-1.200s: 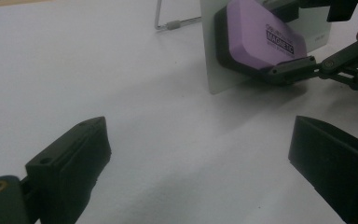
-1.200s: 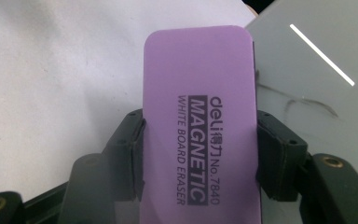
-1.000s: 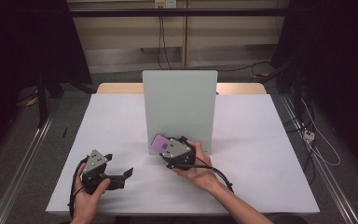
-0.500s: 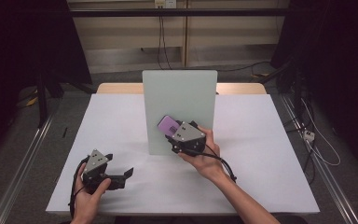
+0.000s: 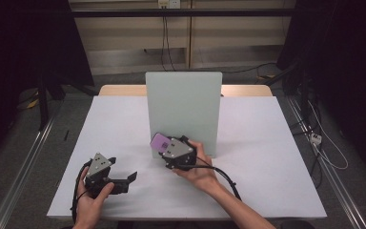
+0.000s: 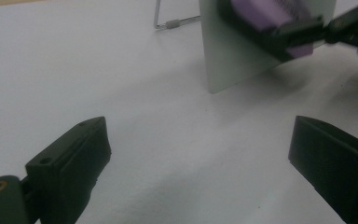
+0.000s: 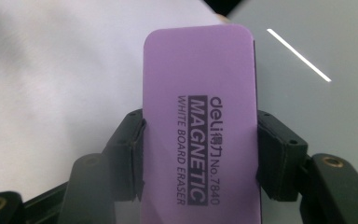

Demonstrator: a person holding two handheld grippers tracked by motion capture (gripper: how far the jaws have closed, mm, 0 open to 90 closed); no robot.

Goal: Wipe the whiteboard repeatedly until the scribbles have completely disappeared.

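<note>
A pale grey-green whiteboard stands upright in the middle of the white table. My right gripper is shut on a purple magnetic whiteboard eraser and holds it against the board's lower left corner. In the right gripper view the eraser sits clamped between both black jaws of the right gripper, with the board behind it. My left gripper rests at the table's front left, open and holding nothing. In the left gripper view its jaws stand wide apart, with the eraser farther off against the board.
The white tabletop stretches bare to the right of the board. A wire stand props the board from behind. Cables and metal floor rails run along both sides of the table.
The right gripper carried the eraser up and to the right across the board, then came back down to the lower left corner. The left gripper kept still.
</note>
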